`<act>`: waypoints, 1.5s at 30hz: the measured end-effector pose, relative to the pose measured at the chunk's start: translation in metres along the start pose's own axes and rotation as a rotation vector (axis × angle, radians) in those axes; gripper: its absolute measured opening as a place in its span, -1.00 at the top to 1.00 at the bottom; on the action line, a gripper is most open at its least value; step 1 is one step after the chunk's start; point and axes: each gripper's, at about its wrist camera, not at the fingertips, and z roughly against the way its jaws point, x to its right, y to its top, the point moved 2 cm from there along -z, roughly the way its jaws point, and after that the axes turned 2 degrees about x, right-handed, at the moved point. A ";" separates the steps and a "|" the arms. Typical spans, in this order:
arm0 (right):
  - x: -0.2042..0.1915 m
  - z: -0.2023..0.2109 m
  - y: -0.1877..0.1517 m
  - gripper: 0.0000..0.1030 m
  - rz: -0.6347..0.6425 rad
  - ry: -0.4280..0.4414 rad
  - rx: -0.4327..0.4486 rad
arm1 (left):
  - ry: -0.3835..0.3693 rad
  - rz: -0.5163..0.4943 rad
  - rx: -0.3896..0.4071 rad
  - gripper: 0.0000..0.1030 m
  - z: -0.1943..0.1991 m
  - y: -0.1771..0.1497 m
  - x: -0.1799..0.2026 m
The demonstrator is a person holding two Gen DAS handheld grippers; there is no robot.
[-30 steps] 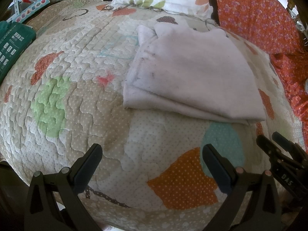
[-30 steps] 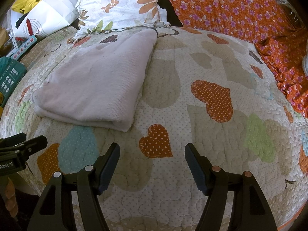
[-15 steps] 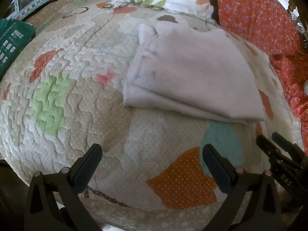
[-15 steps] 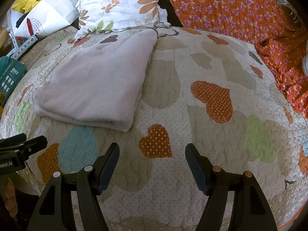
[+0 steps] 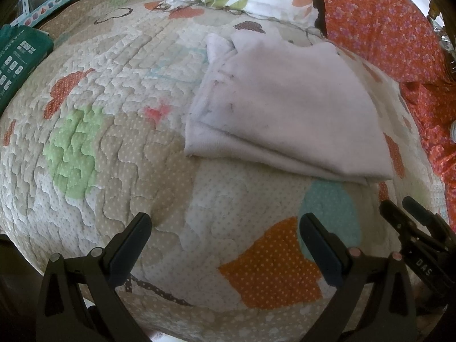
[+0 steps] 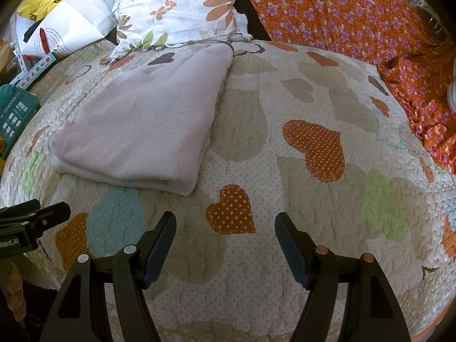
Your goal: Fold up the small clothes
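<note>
Garment (image 5: 287, 114): pale pink, folded into a flat, layered rectangle, lying on the quilt (image 5: 119, 154) of the bed, ahead of both grippers and touched by neither.

Near field: left gripper (image 5: 225, 242) has its jaws spread wide, nothing between them, over an orange dotted patch (image 5: 273, 268) and a teal patch (image 5: 330, 208) of the quilt. Right gripper (image 6: 225, 239) likewise released, jaws apart and empty, a small orange heart patch (image 6: 232, 213) showing between them. Each gripper's tip appears at the edge of the other's view.

Mid field: in the right wrist view the garment (image 6: 142, 125) sits left of centre, folded edge facing the camera, a larger orange heart (image 6: 316, 151) well to its right.

Far field: floral pillow (image 6: 173, 8) just behind the garment; orange flowered cloth (image 6: 342, 17) to the right; white paper bag (image 6: 71, 28) and teal box (image 5: 17, 57) at the left edge.
</note>
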 end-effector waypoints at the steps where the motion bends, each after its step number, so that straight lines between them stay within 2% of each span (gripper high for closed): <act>1: 0.000 0.000 0.000 -0.49 -0.001 0.001 0.000 | 0.000 -0.001 0.001 -1.00 0.000 0.000 0.000; 45: -0.010 0.005 -0.001 -0.54 0.026 0.018 0.024 | -0.020 0.005 -0.010 -1.00 -0.004 -0.001 0.002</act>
